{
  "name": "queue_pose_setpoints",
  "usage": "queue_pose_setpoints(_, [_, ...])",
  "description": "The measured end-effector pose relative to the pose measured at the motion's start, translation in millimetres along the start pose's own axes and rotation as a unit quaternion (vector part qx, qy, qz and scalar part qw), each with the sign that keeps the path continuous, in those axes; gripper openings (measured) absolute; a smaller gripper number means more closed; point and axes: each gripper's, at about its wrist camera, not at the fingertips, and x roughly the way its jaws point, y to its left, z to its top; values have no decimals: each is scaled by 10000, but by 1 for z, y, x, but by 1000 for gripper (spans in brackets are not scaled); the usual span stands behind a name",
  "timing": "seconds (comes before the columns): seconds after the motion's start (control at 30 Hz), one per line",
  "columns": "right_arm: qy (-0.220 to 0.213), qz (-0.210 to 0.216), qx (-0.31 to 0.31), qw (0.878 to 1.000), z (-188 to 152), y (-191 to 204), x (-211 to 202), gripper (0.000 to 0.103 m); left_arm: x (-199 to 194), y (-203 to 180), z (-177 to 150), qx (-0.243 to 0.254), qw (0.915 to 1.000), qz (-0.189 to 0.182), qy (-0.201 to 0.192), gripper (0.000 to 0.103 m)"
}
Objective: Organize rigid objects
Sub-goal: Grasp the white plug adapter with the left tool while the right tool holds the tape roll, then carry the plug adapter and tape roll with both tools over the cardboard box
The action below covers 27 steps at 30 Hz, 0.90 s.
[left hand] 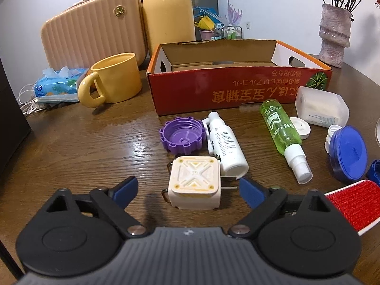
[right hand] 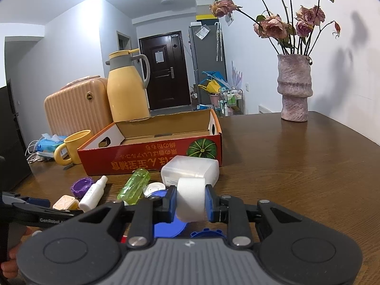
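My left gripper [left hand: 188, 188] is open, its blue fingertips on either side of a cream square box [left hand: 194, 185] lying on the wooden table. Behind it lie a purple cap [left hand: 182, 138], a white bottle [left hand: 225, 147] and a green spray bottle [left hand: 283, 135]. My right gripper [right hand: 191, 201] is shut on a white cylinder [right hand: 190, 199] and holds it above the table, in front of a frosted plastic box [right hand: 190, 169]. An open red cardboard box [left hand: 237, 87] stands behind the items; it also shows in the right wrist view [right hand: 152, 156].
A yellow mug [left hand: 114, 80], tissue pack [left hand: 57, 85], peach case [left hand: 92, 28] and yellow thermos [left hand: 168, 14] stand at the back left. A flower vase [right hand: 294, 87] stands at the back right. A blue-lidded jar [left hand: 348, 152], white lid [left hand: 300, 130] and red brush [left hand: 353, 205] lie right.
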Motion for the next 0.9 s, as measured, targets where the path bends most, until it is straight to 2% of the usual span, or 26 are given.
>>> queue_pose_setpoints(0.1, [8, 0, -1, 10000, 0, 0, 0, 24, 2, 1, 0, -17, 10000, -54, 19, 82])
queue_pose_setpoints(0.17, [15, -9, -11, 10000, 0, 0, 1, 24, 3, 1, 0, -26, 9998, -181, 16, 68])
queue_pose_setpoints(0.2, [17, -14, -16, 10000, 0, 0, 1, 24, 3, 1, -1, -22, 9997, -232, 13, 67])
queue_pose_setpoints(0.53, [57, -25, -51, 10000, -1, 1, 5, 24, -1, 3, -2, -77, 9996, -211, -148, 66])
queue_pose_setpoints(0.9, [15, 19, -129, 9999, 2, 6, 6, 24, -24, 9, 0, -266, 9982, -140, -518, 66])
